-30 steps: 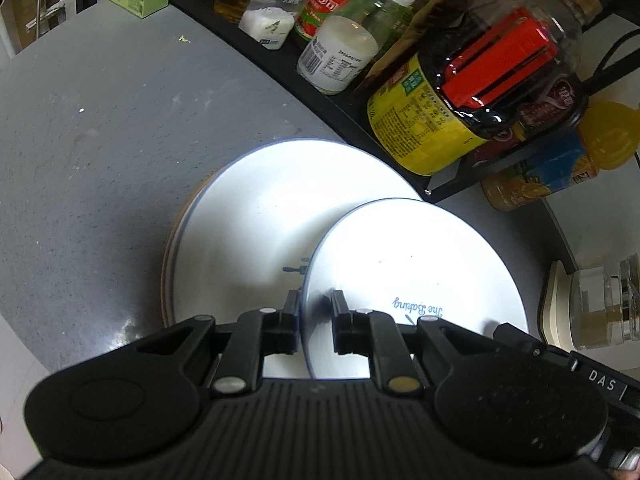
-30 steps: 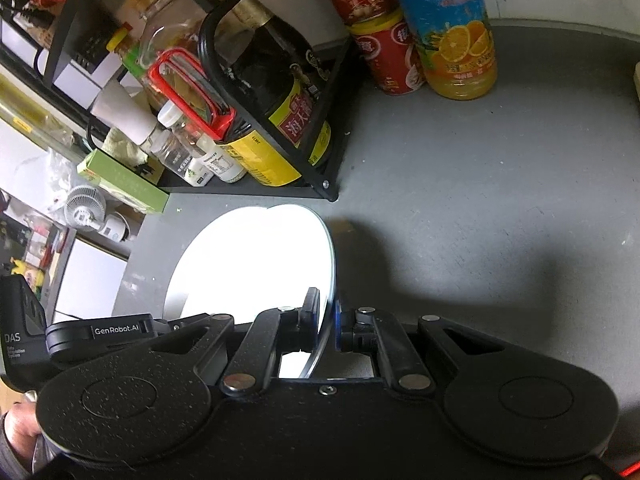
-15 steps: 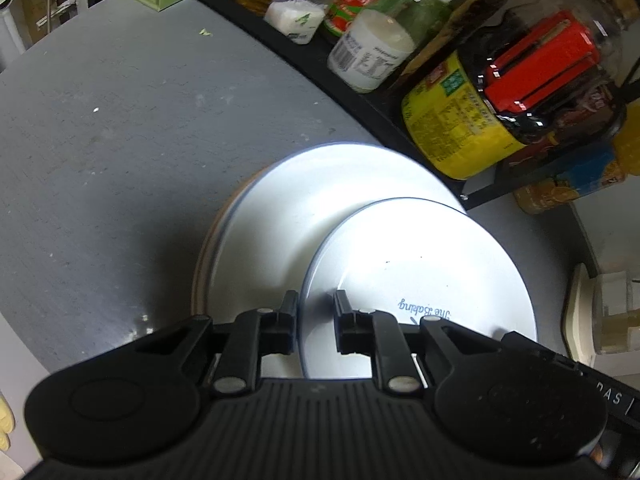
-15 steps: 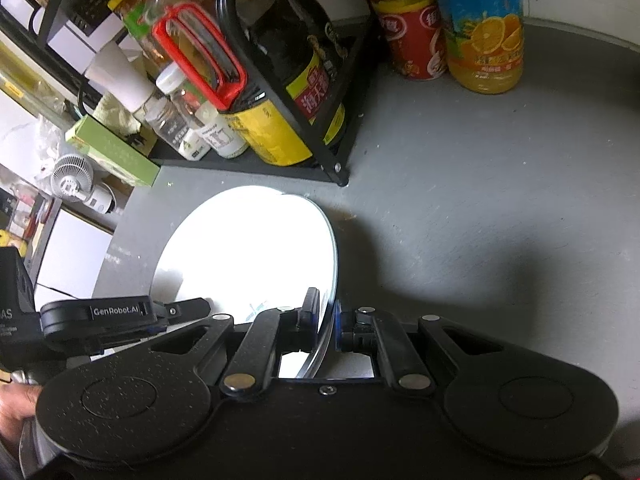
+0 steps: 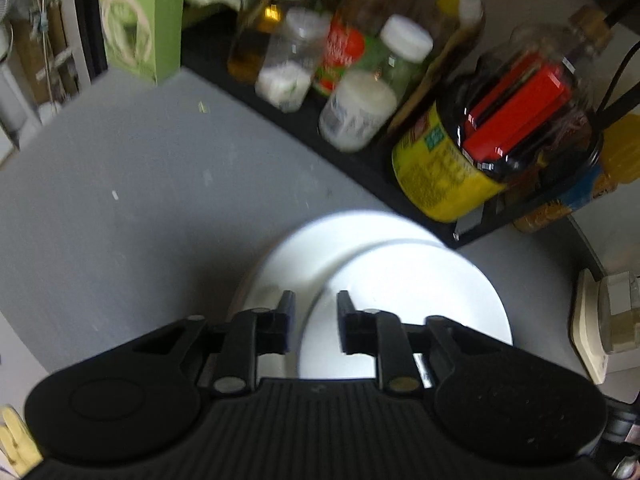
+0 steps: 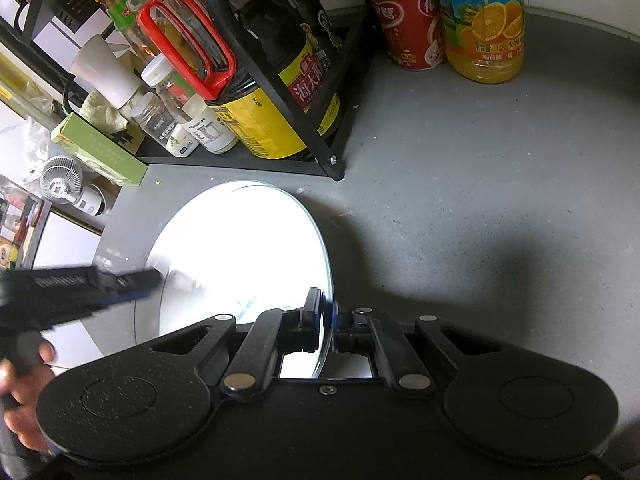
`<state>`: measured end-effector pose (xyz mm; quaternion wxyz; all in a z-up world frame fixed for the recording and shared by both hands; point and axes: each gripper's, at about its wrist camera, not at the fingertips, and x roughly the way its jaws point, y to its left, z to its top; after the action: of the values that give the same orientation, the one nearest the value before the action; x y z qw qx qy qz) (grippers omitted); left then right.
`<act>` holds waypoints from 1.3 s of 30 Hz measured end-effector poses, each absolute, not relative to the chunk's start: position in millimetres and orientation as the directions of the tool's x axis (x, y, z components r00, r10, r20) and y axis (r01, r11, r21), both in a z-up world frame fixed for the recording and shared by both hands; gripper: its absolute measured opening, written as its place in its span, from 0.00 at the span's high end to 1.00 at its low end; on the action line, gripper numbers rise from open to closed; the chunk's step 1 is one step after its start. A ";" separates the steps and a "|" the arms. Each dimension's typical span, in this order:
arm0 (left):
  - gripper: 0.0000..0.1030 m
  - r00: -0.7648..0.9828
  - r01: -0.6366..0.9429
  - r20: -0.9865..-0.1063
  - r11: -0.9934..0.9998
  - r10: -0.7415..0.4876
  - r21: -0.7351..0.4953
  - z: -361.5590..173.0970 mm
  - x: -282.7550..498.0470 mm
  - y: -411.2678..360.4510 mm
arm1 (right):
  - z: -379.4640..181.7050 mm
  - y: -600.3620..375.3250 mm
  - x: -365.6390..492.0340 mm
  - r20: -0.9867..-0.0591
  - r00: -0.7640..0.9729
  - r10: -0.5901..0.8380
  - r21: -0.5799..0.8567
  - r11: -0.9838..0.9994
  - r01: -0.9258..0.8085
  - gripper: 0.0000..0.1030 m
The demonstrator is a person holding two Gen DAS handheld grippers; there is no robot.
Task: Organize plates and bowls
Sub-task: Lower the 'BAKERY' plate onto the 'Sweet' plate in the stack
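A small white plate (image 5: 420,292) lies tilted on a larger white plate (image 5: 312,248) on the grey counter (image 5: 140,200). My left gripper (image 5: 314,312) is above the small plate's left rim. Its jaws are opening, the rim stands in the gap, and neither pad presses on it. In the right wrist view the same small plate (image 6: 248,248) glares bright white. My right gripper (image 6: 326,312) is shut on its near right rim. The black body of the left tool (image 6: 72,292) reaches in from the left, held by a hand (image 6: 24,400).
A black wire rack (image 6: 320,148) stands just behind the plates, full of sauce bottles and jars, with a big yellow-labelled bottle (image 5: 440,176) at its corner. A green box (image 5: 140,20) stands at the far left. Red cans (image 6: 408,28) and an orange juice bottle (image 6: 484,20) stand further right.
The left jaws, shut on the small plate's rim before, have parted. The left gripper has pulled back and up, so the plates look smaller. The right gripper keeps its grip on the rim.
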<state>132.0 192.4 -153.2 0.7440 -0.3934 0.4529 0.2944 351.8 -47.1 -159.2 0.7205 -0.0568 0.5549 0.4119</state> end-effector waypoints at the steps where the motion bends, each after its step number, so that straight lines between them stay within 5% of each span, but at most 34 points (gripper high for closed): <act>1: 0.64 0.410 -0.799 -0.906 0.520 0.101 -0.304 -150.6 131.1 194.2 | -159.5 -46.9 350.9 -0.847 0.049 0.529 0.371 0.654 -0.659 0.94; 5: 0.46 0.377 -0.821 -0.915 0.510 0.147 -0.256 -149.4 123.2 201.7 | -161.8 -45.6 348.3 -0.853 0.056 0.519 0.358 0.660 -0.661 0.92; 14: 0.46 0.348 -0.819 -0.934 0.512 0.081 -0.261 -171.2 114.1 200.2 | -168.6 -45.9 344.9 -0.870 0.071 0.487 0.335 0.692 -0.639 0.76; 19: 0.46 0.342 -0.814 -0.939 0.514 0.046 -0.271 -180.7 114.3 198.4 | -169.7 -46.3 344.6 -0.869 0.072 0.490 0.344 0.701 -0.625 0.76; 22: 0.46 0.345 -0.813 -0.938 0.512 0.039 -0.277 -185.3 113.3 198.5 | -171.0 -46.4 344.0 -0.868 0.071 0.491 0.350 0.707 -0.614 0.76; 28: 0.63 0.395 -0.794 -0.919 0.508 0.016 -0.332 -185.2 112.2 202.5 | -172.7 -44.1 340.7 -0.869 0.067 0.491 0.356 0.713 -0.604 0.76; 39: 0.66 0.411 -0.763 -0.911 0.540 -0.017 -0.354 -187.2 112.4 209.3 | -179.7 -39.8 336.3 -0.866 0.056 0.498 0.384 0.732 -0.563 0.76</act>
<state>112.4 209.3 -187.2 0.7350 -0.4066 0.4796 0.2539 336.3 -39.8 -179.7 0.7262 -0.0279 0.5819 0.3650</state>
